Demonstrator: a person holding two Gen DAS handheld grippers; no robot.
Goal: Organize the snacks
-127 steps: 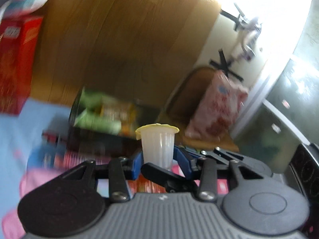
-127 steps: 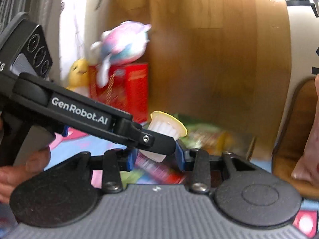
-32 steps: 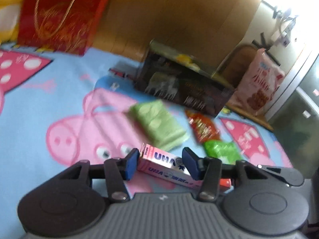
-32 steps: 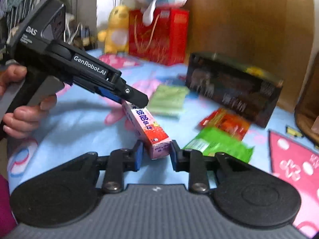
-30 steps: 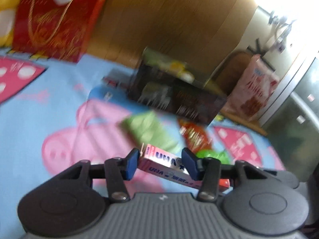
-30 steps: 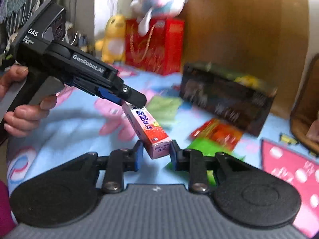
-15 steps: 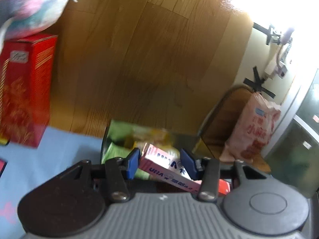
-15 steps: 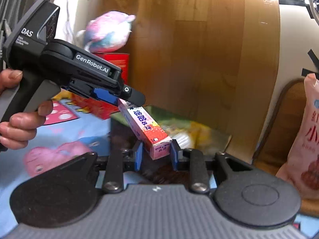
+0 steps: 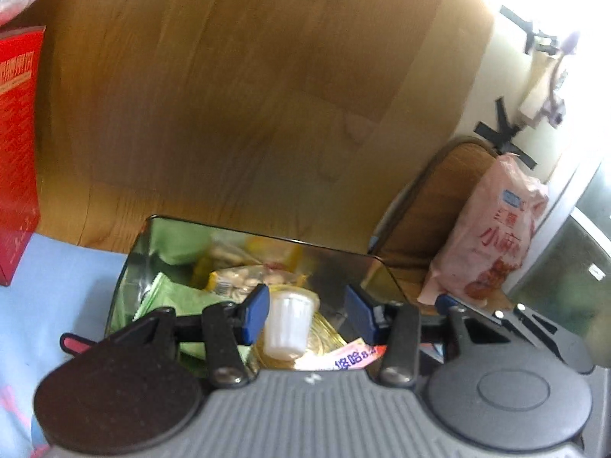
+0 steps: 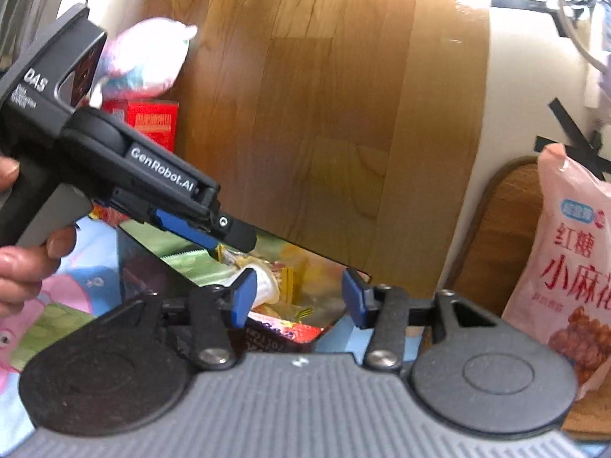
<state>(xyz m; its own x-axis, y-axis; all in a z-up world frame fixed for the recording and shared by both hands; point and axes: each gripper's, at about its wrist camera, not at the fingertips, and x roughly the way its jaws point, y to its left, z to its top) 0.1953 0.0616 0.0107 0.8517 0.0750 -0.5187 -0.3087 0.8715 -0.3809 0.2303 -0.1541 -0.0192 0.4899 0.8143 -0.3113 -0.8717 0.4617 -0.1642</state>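
Note:
A dark tin box (image 9: 267, 234) stands open on the blue blanket, filled with green packets, yellow sweets and a white jelly cup (image 9: 286, 324). The pink candy box (image 9: 351, 357) lies inside the tin, low and under my left gripper's right finger, free of both grippers. My left gripper (image 9: 305, 315) hovers over the tin with no pad pressing on anything. In the right wrist view the left gripper (image 10: 236, 238) reaches in from the left, with a hand (image 10: 23, 267) on its handle. My right gripper (image 10: 298, 297) is above the tin's near end (image 10: 305, 248), its jaws opening, with nothing between them.
A wooden panel rises right behind the tin. A red gift bag (image 9: 15, 152) and a plush toy (image 10: 141, 57) sit to the left. A pink snack bag (image 10: 573, 267) leans on a wooden chair (image 9: 450, 198) to the right.
Both grippers carried the pink candy box from over the blanket to above the tin. The box has left both grips and dropped into the tin. The right jaws have widened.

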